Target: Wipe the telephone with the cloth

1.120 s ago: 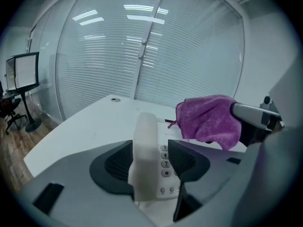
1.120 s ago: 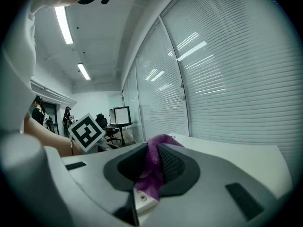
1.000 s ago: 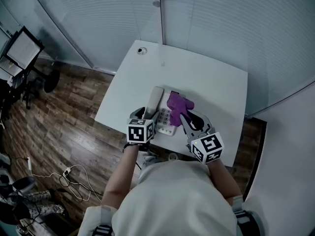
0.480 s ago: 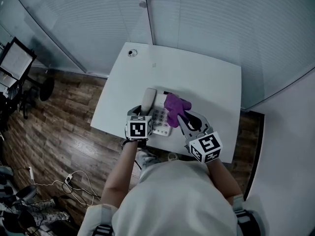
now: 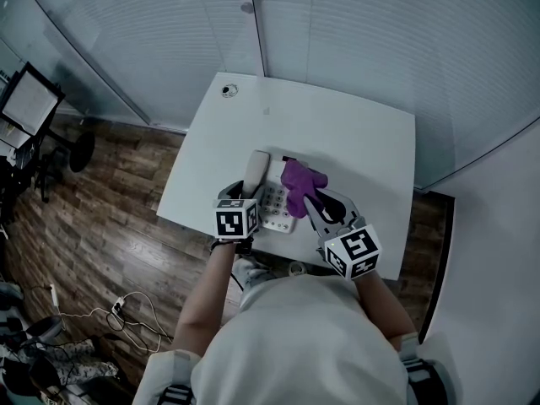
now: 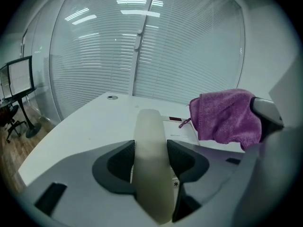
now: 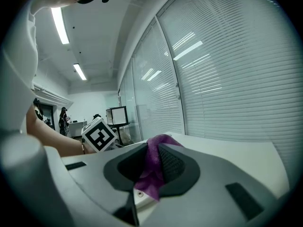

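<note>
Near the table's [image 5: 363, 133] 6 o'clock edge sits the telephone [image 5: 275, 201]. On it, the left hand-held gripper [image 6: 150, 156] has just been closing its jaws and clamps the handset [image 6: 149, 126] between them. At its 3 o'clock, the right hand-held gripper [image 7: 152, 167] pinches the purple cloth [image 5: 299, 179] over the telephone's body. Bare tabletop opens toward 12 and 1 o'clock, up to the glass wall [image 5: 380, 40].

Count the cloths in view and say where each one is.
1. The purple cloth is pinched in the right claw, over the right side of the telephone on the white table. No other cloth shows; one could be hidden.
</note>
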Demonstrator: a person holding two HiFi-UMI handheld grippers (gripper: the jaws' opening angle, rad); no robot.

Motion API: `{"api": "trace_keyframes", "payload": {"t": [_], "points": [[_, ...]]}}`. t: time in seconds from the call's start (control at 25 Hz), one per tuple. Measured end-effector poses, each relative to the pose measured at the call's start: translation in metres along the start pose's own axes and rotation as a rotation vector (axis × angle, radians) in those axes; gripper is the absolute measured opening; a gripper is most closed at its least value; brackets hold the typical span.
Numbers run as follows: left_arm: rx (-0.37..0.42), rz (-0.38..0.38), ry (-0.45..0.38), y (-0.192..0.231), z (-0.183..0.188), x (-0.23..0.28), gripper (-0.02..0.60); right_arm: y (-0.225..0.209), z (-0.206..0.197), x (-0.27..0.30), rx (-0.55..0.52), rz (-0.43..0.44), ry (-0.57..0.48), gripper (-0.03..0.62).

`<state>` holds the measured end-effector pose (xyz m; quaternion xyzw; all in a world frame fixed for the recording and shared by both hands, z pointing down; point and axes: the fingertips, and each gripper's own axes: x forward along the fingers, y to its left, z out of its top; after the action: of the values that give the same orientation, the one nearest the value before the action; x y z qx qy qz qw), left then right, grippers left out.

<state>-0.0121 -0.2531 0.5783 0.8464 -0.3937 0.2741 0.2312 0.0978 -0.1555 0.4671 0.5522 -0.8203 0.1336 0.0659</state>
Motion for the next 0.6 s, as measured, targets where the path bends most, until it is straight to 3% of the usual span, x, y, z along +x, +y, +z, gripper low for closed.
{"api": "trace_keyframes", "payload": {"t": [0.6], "points": [[-0.214, -0.085, -0.088, 0.006, -0.008, -0.026, 0.224, 0.007, 0.009, 0.010, -0.013, 0.031, -0.015, 0.080]]}}
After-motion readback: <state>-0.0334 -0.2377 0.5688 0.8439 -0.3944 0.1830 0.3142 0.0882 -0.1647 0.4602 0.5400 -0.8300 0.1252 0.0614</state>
